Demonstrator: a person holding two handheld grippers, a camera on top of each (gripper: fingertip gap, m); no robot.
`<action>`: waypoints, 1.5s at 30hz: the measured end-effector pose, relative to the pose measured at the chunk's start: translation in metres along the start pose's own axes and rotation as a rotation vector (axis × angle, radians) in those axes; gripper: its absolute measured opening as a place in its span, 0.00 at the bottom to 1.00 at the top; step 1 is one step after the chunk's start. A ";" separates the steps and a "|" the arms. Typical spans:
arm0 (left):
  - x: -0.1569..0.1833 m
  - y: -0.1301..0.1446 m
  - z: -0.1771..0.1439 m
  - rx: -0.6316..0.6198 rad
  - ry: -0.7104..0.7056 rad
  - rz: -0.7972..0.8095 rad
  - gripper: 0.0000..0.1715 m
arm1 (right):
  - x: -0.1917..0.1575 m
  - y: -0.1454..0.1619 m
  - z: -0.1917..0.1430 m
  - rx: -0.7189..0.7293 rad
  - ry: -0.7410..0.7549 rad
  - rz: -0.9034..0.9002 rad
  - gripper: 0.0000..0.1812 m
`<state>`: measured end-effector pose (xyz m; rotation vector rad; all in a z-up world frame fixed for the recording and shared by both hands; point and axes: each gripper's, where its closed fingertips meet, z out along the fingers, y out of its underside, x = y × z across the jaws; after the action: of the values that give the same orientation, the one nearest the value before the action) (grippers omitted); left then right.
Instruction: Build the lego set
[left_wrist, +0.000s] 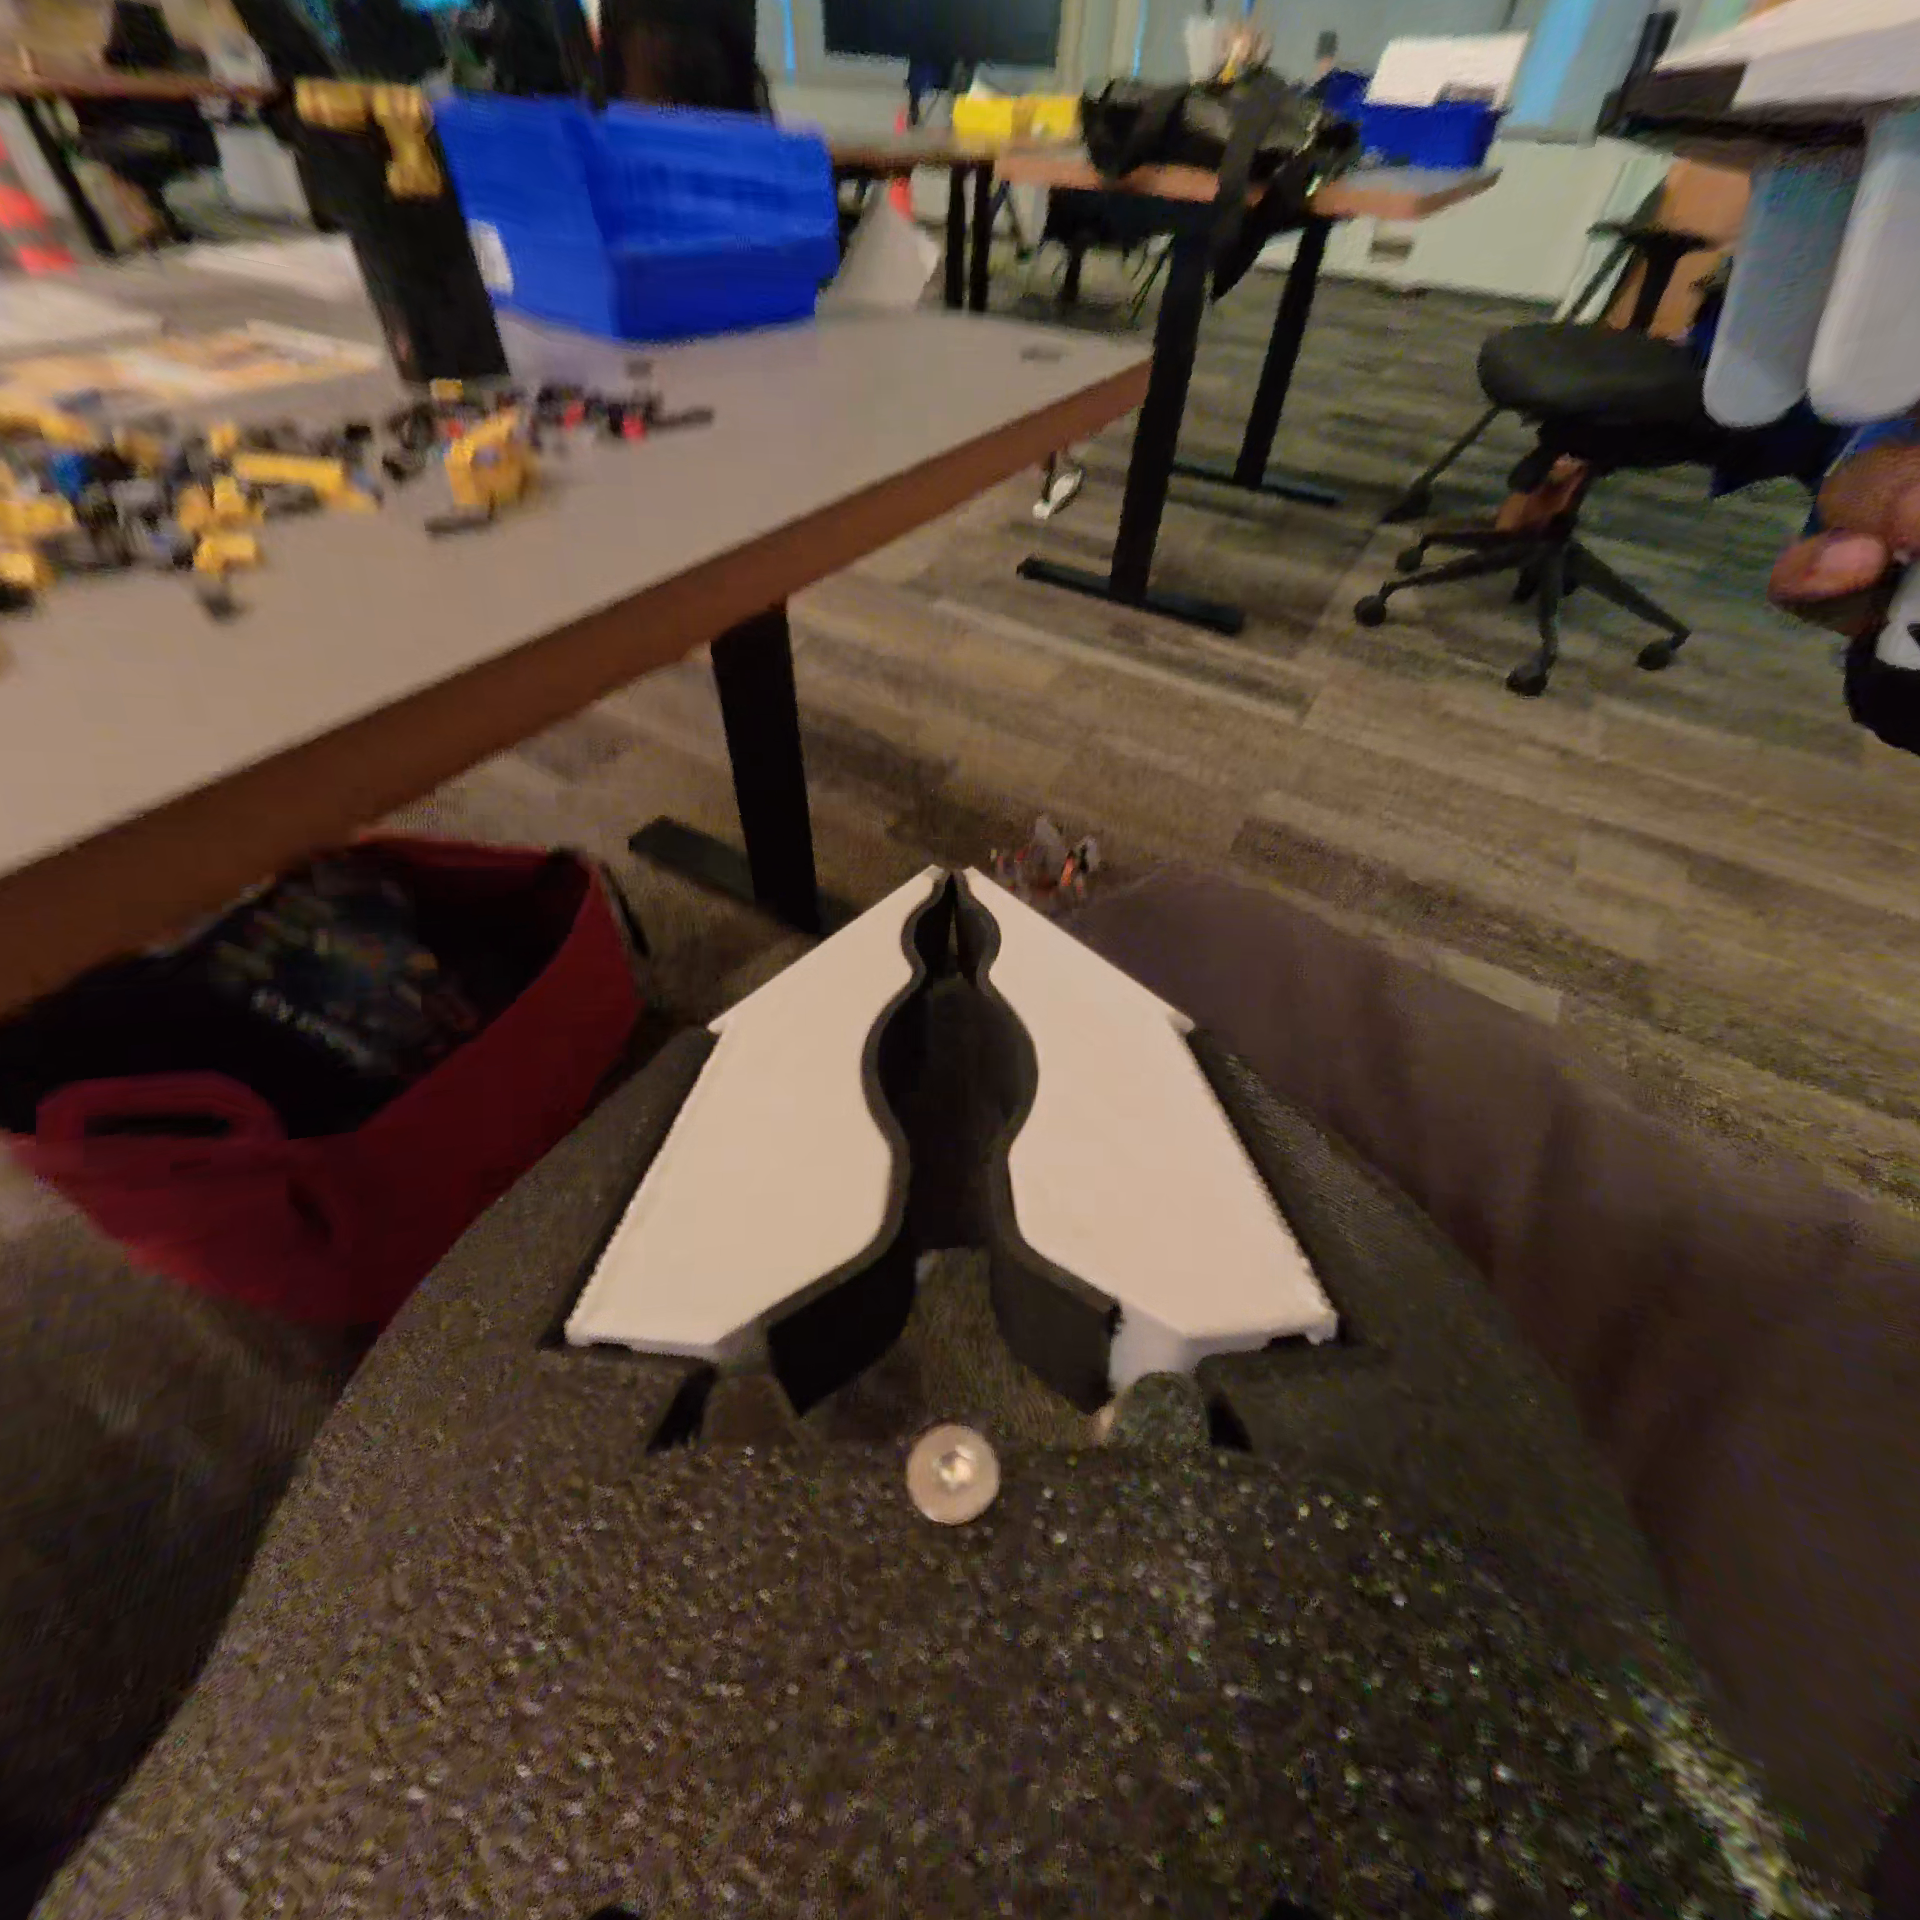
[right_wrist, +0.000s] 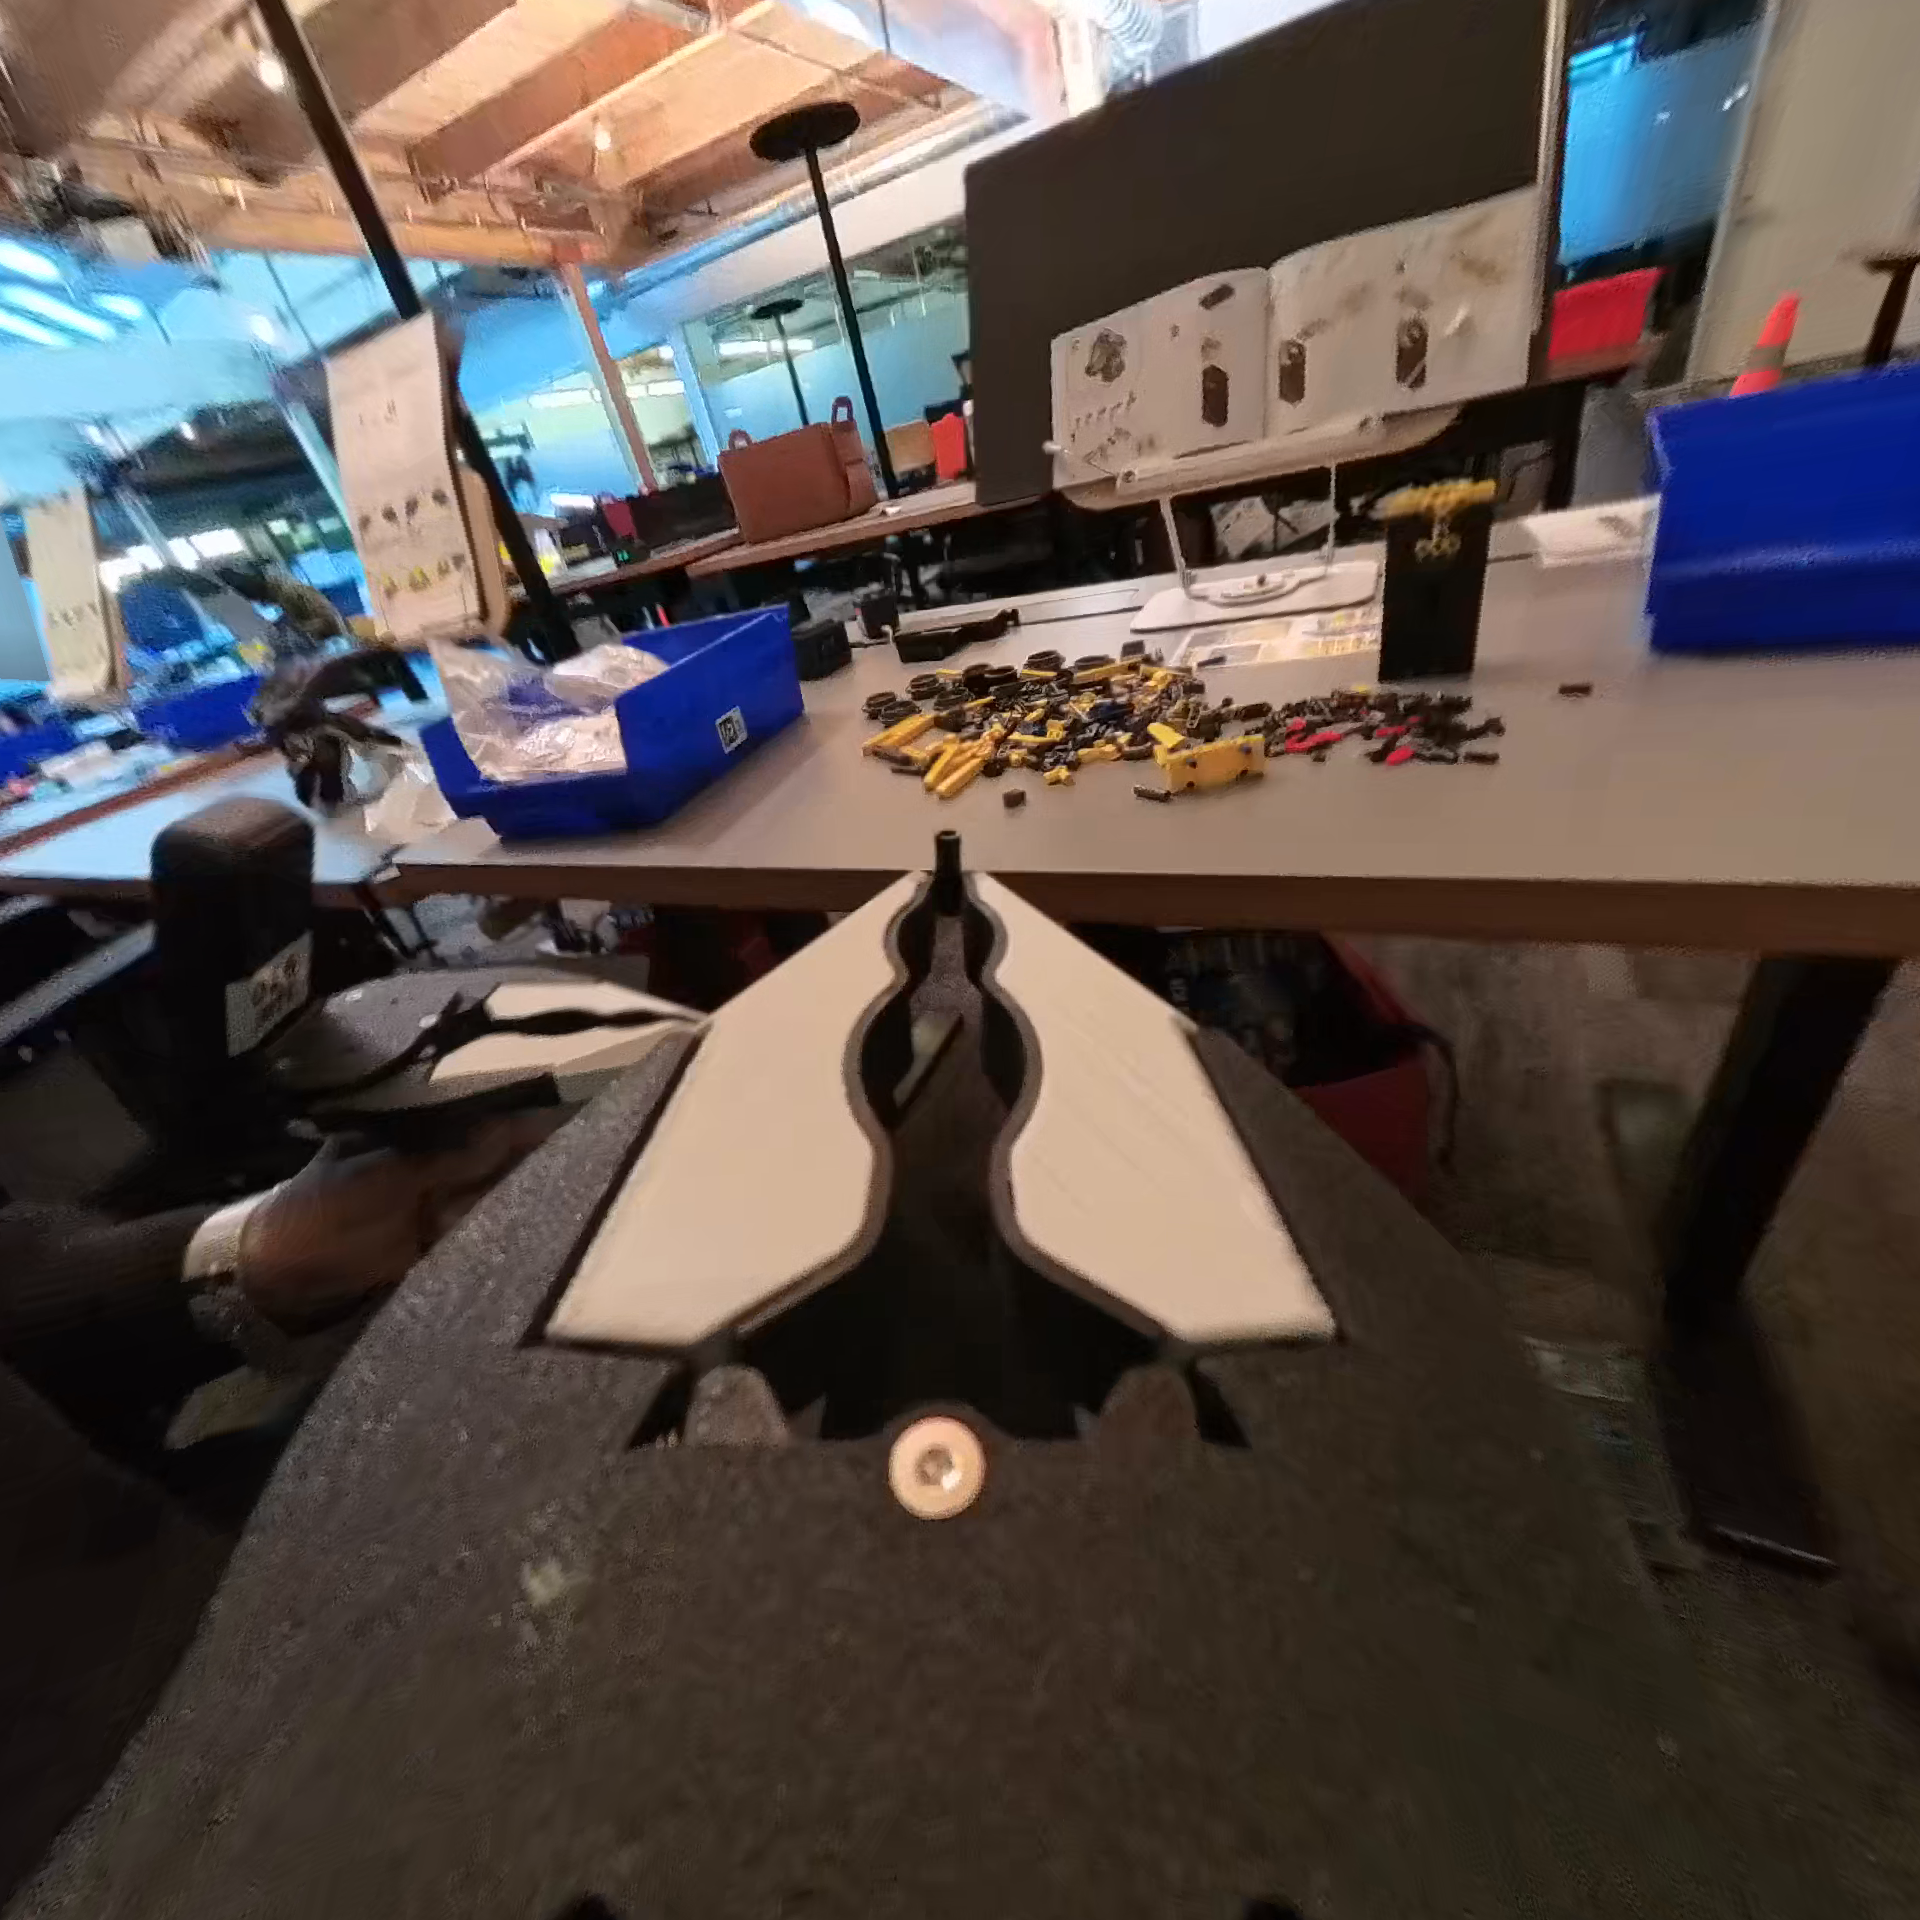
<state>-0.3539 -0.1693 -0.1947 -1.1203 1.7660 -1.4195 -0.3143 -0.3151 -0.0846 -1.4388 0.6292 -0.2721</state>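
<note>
- Right claw (right_wrist: 948, 883) pinches a small black peg (right_wrist: 947, 854) at its tips, frame centre, just below the worktop (right_wrist: 1351, 831) edge.
- Peg: probably light, stiff plastic, smooth; held by its lower end, the upper end standing out above the tips.
- Left claw (left_wrist: 954, 883) pressed together, apparently empty, over carpet (left_wrist: 1351, 831).
- Loose yellow and black pieces (right_wrist: 1091, 717) lie upper centre, well apart from the peg.

No legible writing; small blurred label on blue bin (right_wrist: 644, 717).
</note>
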 end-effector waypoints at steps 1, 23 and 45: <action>-0.005 0.013 0.000 -0.039 -0.007 -0.008 0.00 | 0.013 0.006 0.004 0.008 0.006 0.037 0.02; -0.112 -0.108 0.078 0.258 0.007 -0.224 0.13 | 0.033 0.011 0.216 -0.211 -0.398 -0.137 0.02; -0.106 -0.121 0.135 0.146 0.399 -0.817 0.03 | 0.037 0.029 0.233 -0.204 -0.400 -0.883 0.03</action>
<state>-0.1610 -0.1459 -0.1161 -1.6644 1.4518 -2.3415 -0.1615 -0.1366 -0.1200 -1.8422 -0.3478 -0.5952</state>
